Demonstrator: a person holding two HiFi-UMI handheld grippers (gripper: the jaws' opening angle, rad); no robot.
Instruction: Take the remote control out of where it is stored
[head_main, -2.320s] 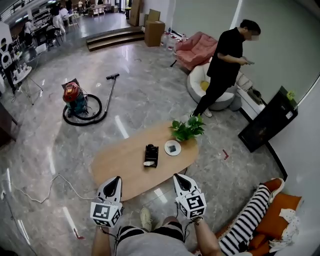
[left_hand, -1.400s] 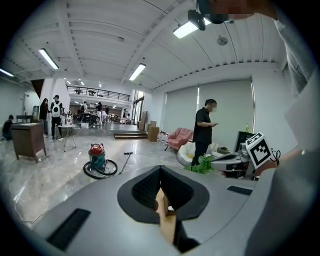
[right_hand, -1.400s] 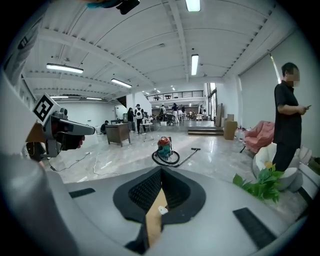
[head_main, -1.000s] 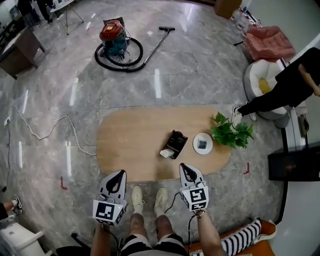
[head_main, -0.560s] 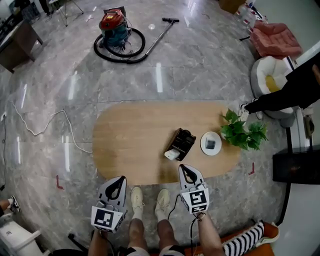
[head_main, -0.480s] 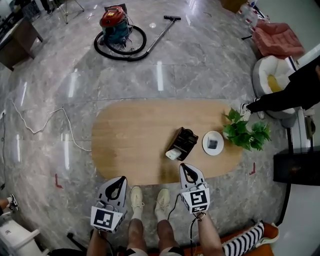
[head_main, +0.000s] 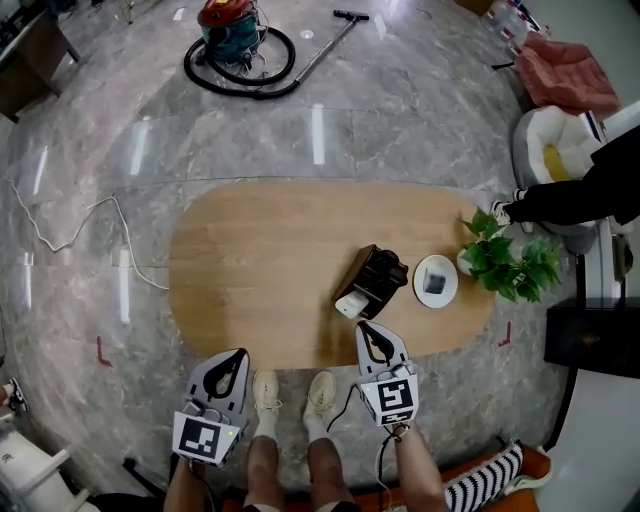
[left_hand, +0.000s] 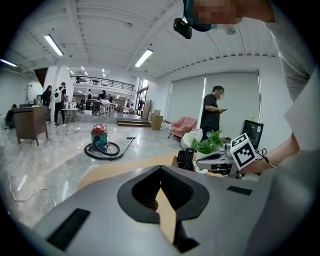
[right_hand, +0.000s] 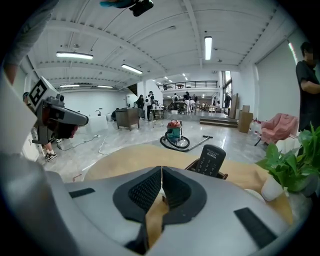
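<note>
A black remote control (right_hand: 210, 159) stands upright in a dark open holder (head_main: 372, 281) on the oval wooden table (head_main: 260, 260), right of the table's middle. In the left gripper view the remote (left_hand: 189, 157) shows beyond my right gripper. My right gripper (head_main: 371, 332) hovers over the table's near edge, just short of the holder, jaws shut and empty. My left gripper (head_main: 233, 360) hangs at the near edge further left, jaws also shut with nothing between them. A small white object (head_main: 350, 304) lies at the holder's near end.
A white dish (head_main: 436, 281) and a potted green plant (head_main: 512, 264) sit right of the holder. A red vacuum cleaner (head_main: 226, 28) with its hose lies on the floor beyond the table. A person in black (head_main: 590, 196) stands at the right. My feet (head_main: 290, 392) are under the near edge.
The table has grown larger and nearer in the head view. Both grippers have sunk toward its near edge, staying shut. The holder now lies closer to my right gripper.
</note>
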